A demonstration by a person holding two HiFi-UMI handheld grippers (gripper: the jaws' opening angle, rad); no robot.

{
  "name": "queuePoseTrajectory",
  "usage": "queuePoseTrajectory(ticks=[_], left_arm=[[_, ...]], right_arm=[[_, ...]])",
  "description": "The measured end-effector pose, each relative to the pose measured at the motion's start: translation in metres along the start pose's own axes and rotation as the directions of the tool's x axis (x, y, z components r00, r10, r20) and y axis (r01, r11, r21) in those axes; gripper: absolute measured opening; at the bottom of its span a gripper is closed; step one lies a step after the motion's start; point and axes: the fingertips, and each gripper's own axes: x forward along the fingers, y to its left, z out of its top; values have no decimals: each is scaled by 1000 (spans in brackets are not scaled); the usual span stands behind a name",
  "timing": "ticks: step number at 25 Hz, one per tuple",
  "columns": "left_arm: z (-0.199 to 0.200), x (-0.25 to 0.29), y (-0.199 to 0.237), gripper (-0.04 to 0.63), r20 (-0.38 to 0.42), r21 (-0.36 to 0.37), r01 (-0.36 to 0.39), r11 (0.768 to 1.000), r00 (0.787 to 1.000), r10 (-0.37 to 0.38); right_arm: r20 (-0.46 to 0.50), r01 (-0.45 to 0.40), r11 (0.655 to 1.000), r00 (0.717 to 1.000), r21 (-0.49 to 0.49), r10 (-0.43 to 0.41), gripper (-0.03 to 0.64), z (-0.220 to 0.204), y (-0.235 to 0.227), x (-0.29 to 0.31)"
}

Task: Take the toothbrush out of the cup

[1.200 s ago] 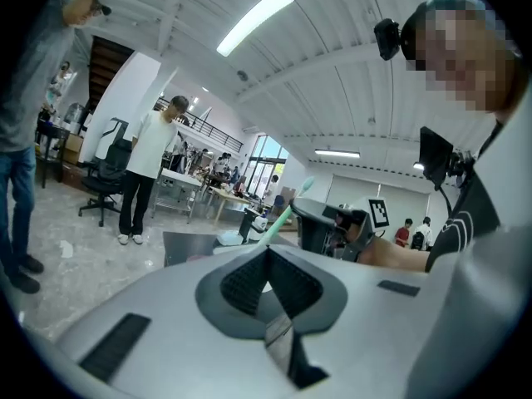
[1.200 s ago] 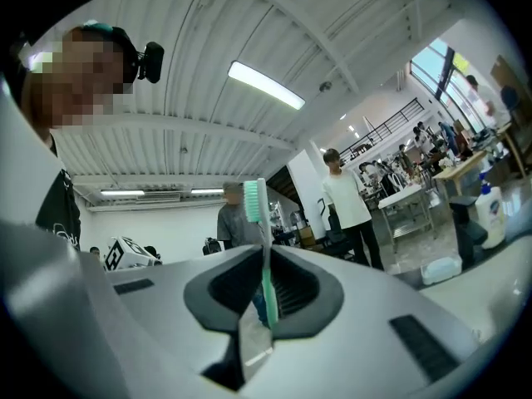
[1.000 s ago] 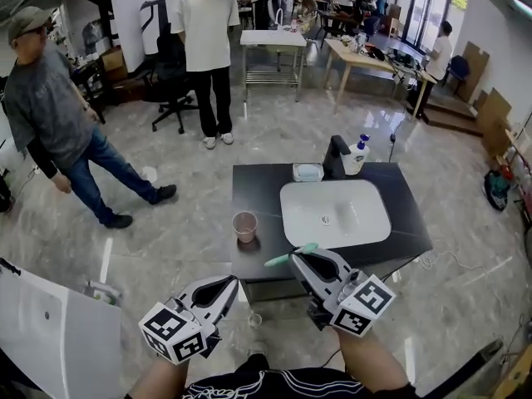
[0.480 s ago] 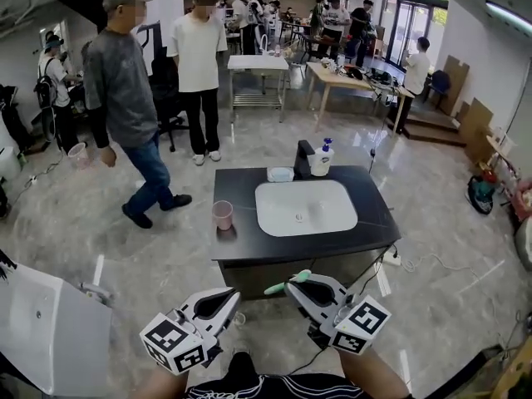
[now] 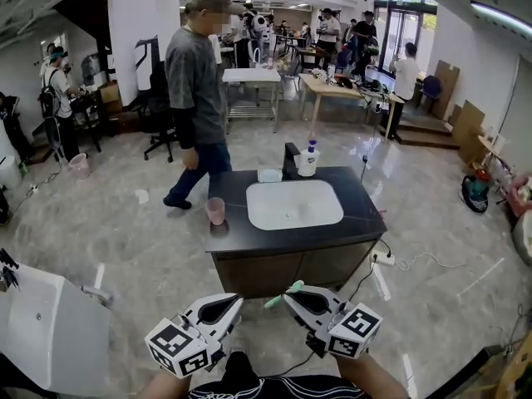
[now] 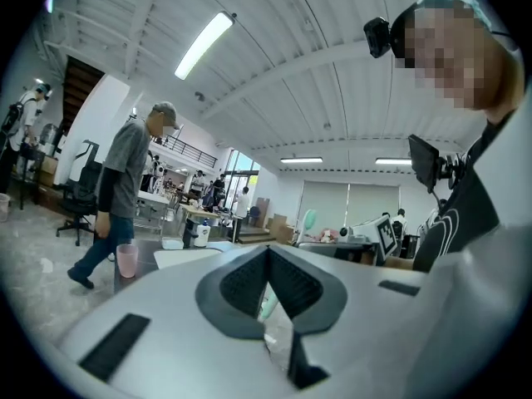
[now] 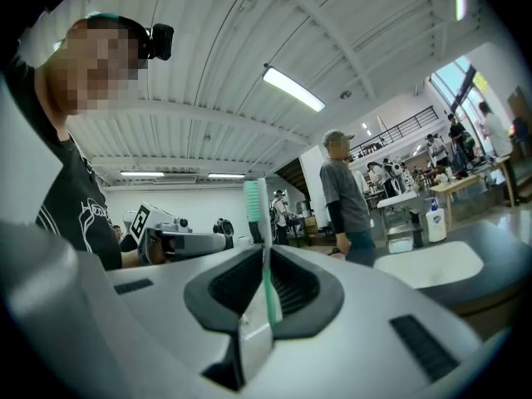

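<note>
right tongs (image 5: pixel 293 294): jaws nearly together, pinched on the toothbrush (image 5: pixel 279 298). its handle runs crosswise through them, bristle end sticking out toward the left tongs (image 5: pixel 231 303). left tongs: jaws together, holding nothing, just beside the brush tip. cup (image 5: pixel 216 210): upright, no brush showing in it, well ahead of both tongs and a little nearer the left pair, on the dark counter (image 5: pixel 364 213) beside the basin (image 5: pixel 294 204). soap bottle (image 5: pixel 308 158): farther back. person (image 5: pixel 195 90): walking beyond the cup. open floor lies between tongs and counter.
</note>
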Motion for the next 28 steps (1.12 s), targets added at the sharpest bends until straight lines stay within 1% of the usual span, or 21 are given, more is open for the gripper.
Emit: queuePoseTrajectory(ticks=[8, 28], left_arm=[[-4, -1, -20, 5, -4, 11, 19, 1000, 1000, -19], [-11, -5, -36, 6, -9, 16, 24, 1000, 1000, -24]], right_arm=[[1, 0, 1000, 1000, -5, 0, 36, -4, 15, -15], [-6, 4, 1000, 1000, -8, -5, 34, -10, 24, -27]])
